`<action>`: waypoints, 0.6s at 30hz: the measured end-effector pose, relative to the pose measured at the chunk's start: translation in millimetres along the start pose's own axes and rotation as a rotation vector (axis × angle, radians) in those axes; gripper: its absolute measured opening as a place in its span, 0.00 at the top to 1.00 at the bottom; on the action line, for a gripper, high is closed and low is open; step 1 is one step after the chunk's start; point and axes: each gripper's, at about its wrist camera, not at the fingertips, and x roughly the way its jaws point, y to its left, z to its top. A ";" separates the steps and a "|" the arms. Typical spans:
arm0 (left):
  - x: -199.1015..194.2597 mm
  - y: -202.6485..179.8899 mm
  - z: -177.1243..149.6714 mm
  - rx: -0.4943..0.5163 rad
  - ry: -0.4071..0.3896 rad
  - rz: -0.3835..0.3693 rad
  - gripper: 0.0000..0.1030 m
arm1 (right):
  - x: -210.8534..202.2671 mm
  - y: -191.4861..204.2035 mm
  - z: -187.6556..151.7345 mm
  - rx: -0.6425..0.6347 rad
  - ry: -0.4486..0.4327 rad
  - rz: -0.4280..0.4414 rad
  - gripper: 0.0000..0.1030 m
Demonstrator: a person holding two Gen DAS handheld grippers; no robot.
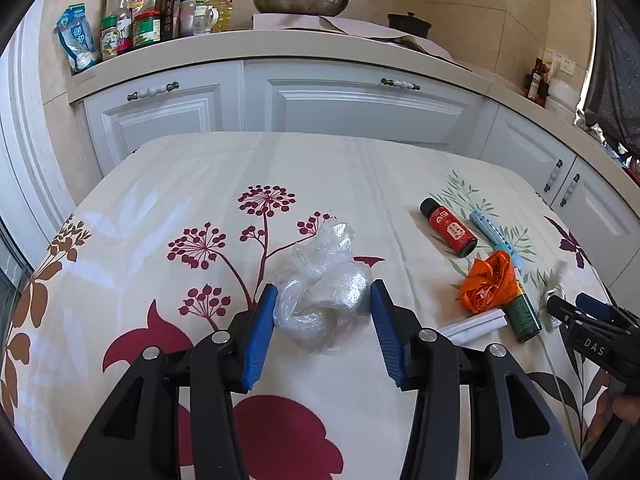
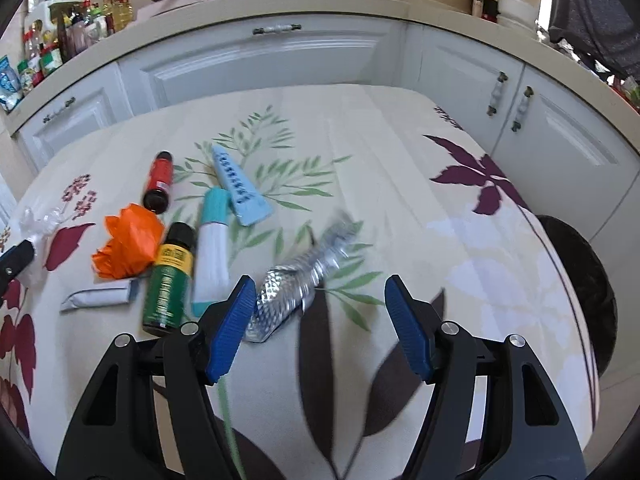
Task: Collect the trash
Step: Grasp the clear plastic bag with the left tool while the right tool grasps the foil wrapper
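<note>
My left tool point(image 1: 323, 312) pinches the crumpled clear plastic bag point(image 1: 324, 280) at centre frame, feather-light and squishy; right tool point(image 2: 320, 308) gapes empty beside the slippery crinkled silver foil wrapper point(image 2: 296, 280).

"DAS" is read in white letters on the black body of the right gripper point(image 1: 576, 308) — left wrist view. Labels on the red bottle point(image 1: 450, 230), green bottle point(image 2: 170, 276) and blue tube point(image 2: 240, 186) are printed — not legible.
</note>
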 end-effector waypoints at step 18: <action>-0.5 2.4 -4.0 -0.012 0.003 -0.010 0.54 | 9.7 1.4 6.3 -0.017 0.024 0.074 0.76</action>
